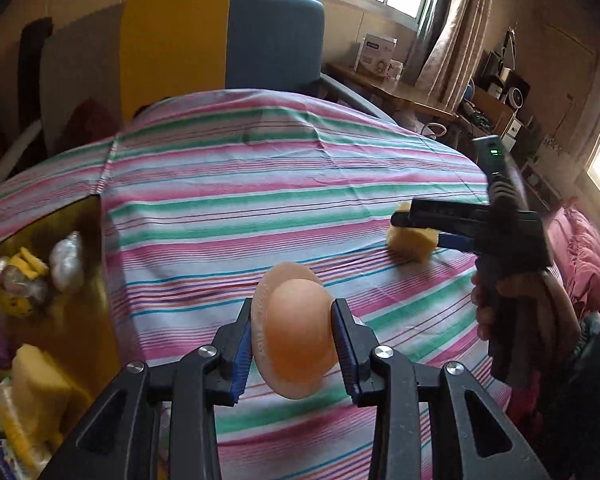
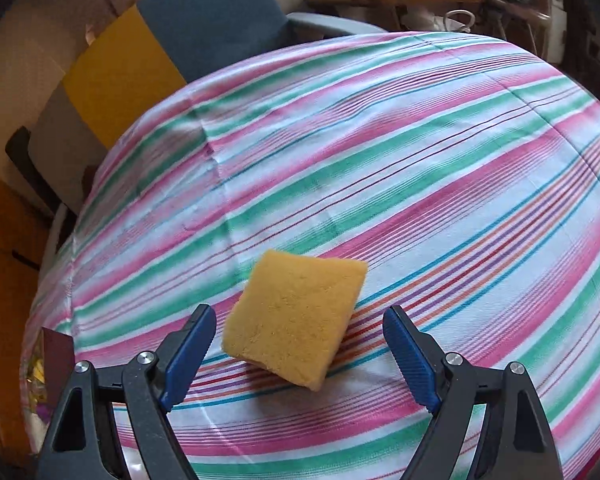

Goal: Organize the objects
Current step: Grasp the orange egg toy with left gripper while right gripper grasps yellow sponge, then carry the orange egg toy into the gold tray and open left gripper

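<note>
My left gripper (image 1: 292,338) is shut on a peach-orange round silicone pad (image 1: 294,330) and holds it above the striped tablecloth (image 1: 228,184). A yellow sponge (image 2: 296,314) lies flat on the cloth. My right gripper (image 2: 300,344) is open, with a finger on each side of the sponge, not touching it. In the left wrist view the right gripper (image 1: 404,224) hovers over the same sponge (image 1: 412,240) at the right side of the table.
A cardboard box (image 1: 80,248) at the table's left edge holds several items, among them a yellow sponge (image 1: 36,384) and silvery wrapped things (image 1: 66,260). A blue chair (image 1: 276,36) stands behind the table. A wooden desk (image 1: 392,84) with clutter is at the far right.
</note>
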Tool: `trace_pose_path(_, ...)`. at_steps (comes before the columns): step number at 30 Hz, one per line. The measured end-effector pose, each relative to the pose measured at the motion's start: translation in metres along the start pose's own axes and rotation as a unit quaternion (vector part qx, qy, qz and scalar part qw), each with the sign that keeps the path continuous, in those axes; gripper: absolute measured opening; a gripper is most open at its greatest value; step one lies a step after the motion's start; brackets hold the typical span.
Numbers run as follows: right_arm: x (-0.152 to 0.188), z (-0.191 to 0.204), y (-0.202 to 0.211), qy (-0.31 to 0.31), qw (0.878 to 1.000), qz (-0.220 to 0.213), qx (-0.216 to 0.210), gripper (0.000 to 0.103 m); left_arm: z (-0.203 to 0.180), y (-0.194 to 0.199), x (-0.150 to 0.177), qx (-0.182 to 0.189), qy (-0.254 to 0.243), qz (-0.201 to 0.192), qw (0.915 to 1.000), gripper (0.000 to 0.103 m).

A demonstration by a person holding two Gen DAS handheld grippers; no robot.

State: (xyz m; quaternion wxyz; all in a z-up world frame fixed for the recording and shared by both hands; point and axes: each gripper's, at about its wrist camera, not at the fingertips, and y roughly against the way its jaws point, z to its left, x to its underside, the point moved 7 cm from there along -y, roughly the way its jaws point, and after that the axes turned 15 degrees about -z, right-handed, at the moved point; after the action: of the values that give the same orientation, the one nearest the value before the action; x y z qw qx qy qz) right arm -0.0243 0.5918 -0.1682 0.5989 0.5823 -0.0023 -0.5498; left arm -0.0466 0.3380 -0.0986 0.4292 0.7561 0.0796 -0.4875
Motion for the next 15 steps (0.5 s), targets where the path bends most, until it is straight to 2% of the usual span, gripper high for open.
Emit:
trace_pose_path(1, 0.002, 0.001, -0.002, 0.014, 1.0, 0.002, 0.004, 0.08, 0.0, 0.004, 0.0, -0.004, -0.008, -0.005, 0.9999, 0.036)
trace_pose_path(2, 0.003, 0.004, -0.003, 0.026, 1.0, 0.006, 0.001, 0.059, -0.001, 0.008, 0.0, -0.007, -0.012, -0.008, 0.9999, 0.036)
trace_pose_path(7, 0.007, 0.017, 0.001, 0.086, 0.996, 0.001, 0.008, 0.054, 0.0, 0.022, 0.0, -0.011, -0.017, -0.018, 0.9996, 0.036)
trace_pose_path(15, 0.006, 0.013, -0.005, 0.078, 0.997, 0.007, 0.003, 0.056, 0.002, 0.033, 0.003, -0.014, -0.016, -0.02, 0.9996, 0.036)
